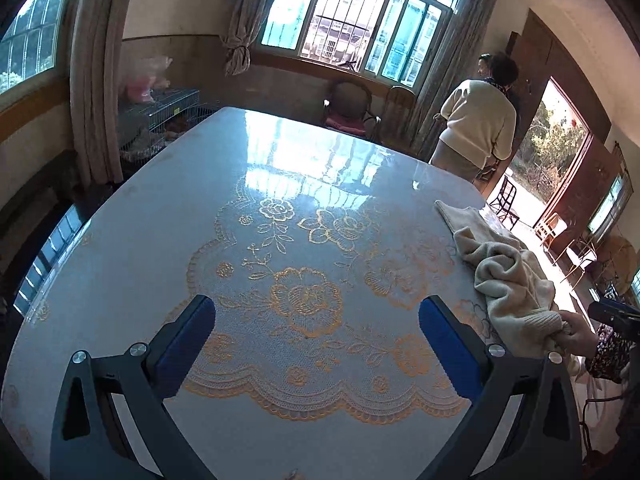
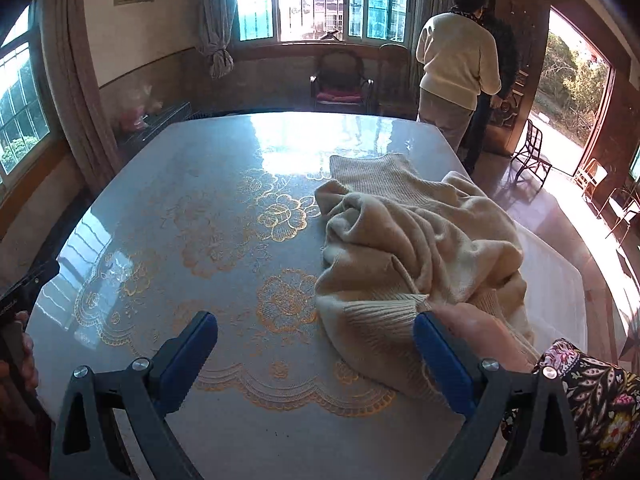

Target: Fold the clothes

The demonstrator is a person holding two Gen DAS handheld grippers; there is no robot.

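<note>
I judge the folding has barely begun: the cream sweater (image 2: 416, 240) sits in a crumpled heap on the right side of the table (image 2: 192, 184), with no flat panel and no crease laid down, so spreading it out and every fold are left to do. A bare hand (image 2: 480, 332) in a floral sleeve (image 2: 592, 396) grips its ribbed edge at the near right, beside my right gripper (image 2: 316, 356), whose jaws stand wide and empty over the lace cloth. My left gripper (image 1: 316, 340) is likewise spread wide, holding nothing, well apart from the garment. The heap's long axis runs roughly from that near edge away toward the window (image 2: 312, 0), where a flat ribbed section points.
</note>
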